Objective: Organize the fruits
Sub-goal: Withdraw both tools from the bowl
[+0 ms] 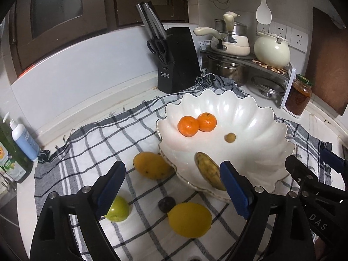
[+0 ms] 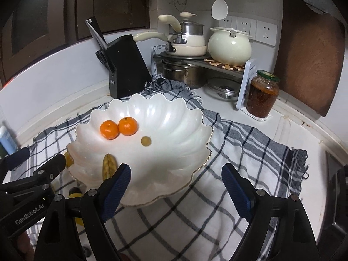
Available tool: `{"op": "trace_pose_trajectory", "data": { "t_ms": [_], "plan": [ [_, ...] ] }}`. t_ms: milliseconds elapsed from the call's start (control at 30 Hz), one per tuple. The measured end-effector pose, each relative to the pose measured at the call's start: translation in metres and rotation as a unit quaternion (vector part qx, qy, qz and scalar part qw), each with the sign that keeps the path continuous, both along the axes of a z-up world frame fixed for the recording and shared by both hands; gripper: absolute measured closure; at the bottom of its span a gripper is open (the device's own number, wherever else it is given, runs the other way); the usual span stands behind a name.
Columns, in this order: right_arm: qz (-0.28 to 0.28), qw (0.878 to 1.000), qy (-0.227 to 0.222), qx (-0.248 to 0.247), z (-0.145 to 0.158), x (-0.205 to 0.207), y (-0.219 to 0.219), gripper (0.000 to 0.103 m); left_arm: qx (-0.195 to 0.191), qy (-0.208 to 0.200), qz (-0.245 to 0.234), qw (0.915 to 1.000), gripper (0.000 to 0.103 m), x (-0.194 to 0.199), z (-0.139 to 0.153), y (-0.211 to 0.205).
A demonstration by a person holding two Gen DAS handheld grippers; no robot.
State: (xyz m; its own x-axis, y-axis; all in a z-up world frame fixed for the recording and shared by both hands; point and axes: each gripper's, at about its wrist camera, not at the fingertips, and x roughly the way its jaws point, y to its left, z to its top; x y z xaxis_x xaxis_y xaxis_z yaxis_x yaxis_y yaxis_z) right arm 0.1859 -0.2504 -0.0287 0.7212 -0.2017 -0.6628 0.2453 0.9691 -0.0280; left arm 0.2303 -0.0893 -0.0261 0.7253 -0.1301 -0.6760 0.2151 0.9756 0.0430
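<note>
A white scalloped bowl (image 1: 269, 117) (image 2: 187, 117) sits on a checked cloth (image 1: 91, 139). It holds two tangerines (image 1: 188, 126) (image 2: 109, 129), a small olive-coloured fruit (image 1: 230, 138) (image 2: 146, 141) and a spotted banana (image 1: 209, 170) (image 2: 108, 166) by the near rim. On the cloth in front lie a mango (image 1: 152, 165), a green apple (image 1: 118, 208), a small dark fruit (image 1: 166, 204) and a lemon (image 1: 189, 219). My left gripper (image 1: 173, 167) hangs open above these, nothing between its pads. My right gripper (image 2: 176, 169) stands open over the bowl's near edge, empty.
A black knife block (image 1: 178, 61) stands behind the bowl. Right of it is a rack with pots (image 1: 239, 50), then a jar of red preserve (image 2: 262, 94) and a wooden board (image 2: 308, 54) against the wall. Bottles (image 1: 21, 139) stand at the left counter edge.
</note>
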Motion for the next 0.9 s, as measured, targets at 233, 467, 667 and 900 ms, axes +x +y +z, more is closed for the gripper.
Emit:
{"op": "trace_pose_trajectory", "data": {
  "t_ms": [233,467,667,900],
  "plan": [
    [0.000,1.000,-0.003,-0.005,0.002,-0.012,0.003,0.017,-0.004,0.001,-0.001,1.0000,0.014,-0.012,0.001,0.005],
    [0.001,1.000,-0.002,-0.003,-0.002,-0.023,0.005,0.017,0.002,0.003,-0.004,1.0000,0.014,-0.024,-0.004,0.007],
    [0.014,1.000,0.003,0.004,-0.010,-0.032,0.008,0.017,0.010,0.001,0.000,0.9999,0.014,-0.039,-0.007,0.013],
    [0.020,1.000,-0.007,0.003,-0.016,-0.049,0.011,0.017,0.016,-0.015,-0.002,0.9998,0.015,-0.062,-0.013,0.017]
  ]
}}
